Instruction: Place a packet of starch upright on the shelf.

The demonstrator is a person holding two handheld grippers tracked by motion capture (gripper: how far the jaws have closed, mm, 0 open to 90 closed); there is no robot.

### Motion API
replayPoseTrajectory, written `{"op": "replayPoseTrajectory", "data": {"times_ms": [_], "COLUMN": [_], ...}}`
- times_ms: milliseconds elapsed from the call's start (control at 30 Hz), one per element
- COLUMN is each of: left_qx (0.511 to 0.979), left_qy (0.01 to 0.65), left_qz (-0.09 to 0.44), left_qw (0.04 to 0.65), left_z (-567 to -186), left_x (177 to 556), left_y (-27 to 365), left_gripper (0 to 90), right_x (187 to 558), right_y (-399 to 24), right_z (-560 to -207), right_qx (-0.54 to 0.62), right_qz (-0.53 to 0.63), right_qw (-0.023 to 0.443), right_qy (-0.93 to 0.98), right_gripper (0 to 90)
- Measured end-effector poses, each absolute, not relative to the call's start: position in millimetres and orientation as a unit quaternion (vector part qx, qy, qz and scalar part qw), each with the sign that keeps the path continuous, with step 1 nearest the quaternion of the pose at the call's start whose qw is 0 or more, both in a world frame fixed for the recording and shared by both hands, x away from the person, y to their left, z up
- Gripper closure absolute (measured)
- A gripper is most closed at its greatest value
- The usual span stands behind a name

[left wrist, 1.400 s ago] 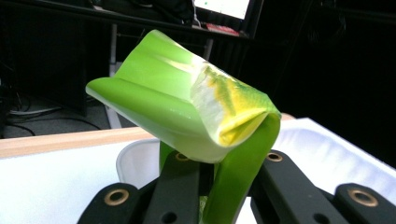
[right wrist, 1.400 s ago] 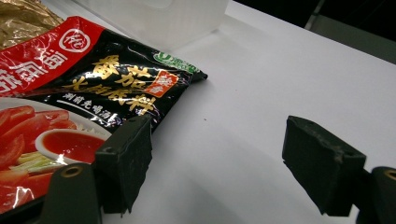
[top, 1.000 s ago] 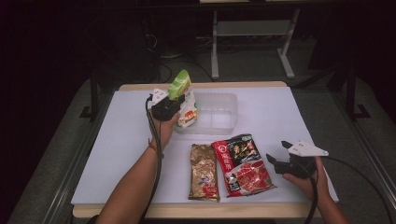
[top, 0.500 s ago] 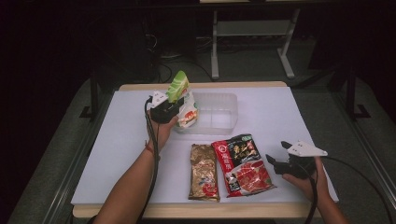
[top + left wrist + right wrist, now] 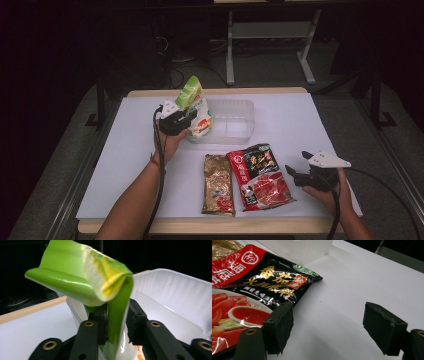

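Little has shifted on the bench over the past second — your left tongs (image 5: 186,116) remain at the tub's left end with the green pouch (image 5: 192,107), though their jaws have just been opening, and the pouch sits between them. In the left gripper view the pouch (image 5: 85,277) runs down between the two black pads; its green film lies against the left pad, with a thin gap showing at the right one, so you cannot tell whether the grip still bites. Its folded top curls over above the jaws. Your pouch stands nearly upright, its lower end at the left edge of the clear tub (image 5: 232,122), which sits at the middle of the bench (image 5: 310,120) toward the far side.

Your right tongs (image 5: 294,172) rest at the near right of the bench, in the same spot as a second ago, jaws wide apart with nothing between them. In the right gripper view the left pad (image 5: 279,325) stands at the edge of the red-and-black sauce packet (image 5: 257,282), the right pad over bare white bench (image 5: 362,272). From above, that packet (image 5: 260,176) lies flat just left of the right tongs, and a gold packet (image 5: 219,184) lies beside it — the two edges touching or overlapping slightly.
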State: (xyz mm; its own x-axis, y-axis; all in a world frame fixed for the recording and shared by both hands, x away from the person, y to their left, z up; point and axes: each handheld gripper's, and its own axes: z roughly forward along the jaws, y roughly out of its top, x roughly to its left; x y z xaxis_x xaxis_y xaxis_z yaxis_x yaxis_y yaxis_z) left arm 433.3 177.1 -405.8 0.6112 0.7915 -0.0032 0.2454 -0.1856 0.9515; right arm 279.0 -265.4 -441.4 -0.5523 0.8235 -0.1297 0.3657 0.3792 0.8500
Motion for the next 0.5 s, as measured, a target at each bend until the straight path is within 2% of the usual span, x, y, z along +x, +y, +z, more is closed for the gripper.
{"op": "replayPoseTrajectory", "data": {"times_ms": [133,167,500], "left_qx": [0.73,0.733,0.742], "left_qy": [0.35,0.345,0.322], "left_qz": [0.255,0.252,0.249], "left_qw": [0.529,0.53,0.533], "left_z": [-401.9,-399.9,-393.6], "left_x": [430.0,426.9,406.0], "left_y": [179.3,181.5,197.1], "left_gripper": [68.4,65.0,53.9], "right_x": [278.9,278.6,278.2], "right_y": [-264.4,-264.1,-264.0], "right_z": [-441.1,-441.0,-440.3], "right_qx": [0.379,0.378,0.379], "right_qz": [0.406,0.406,0.407], "right_qw": [0.281,0.281,0.282], "right_qy": [0.783,0.783,0.782], "right_gripper": [23.9,23.9,24.0]}}
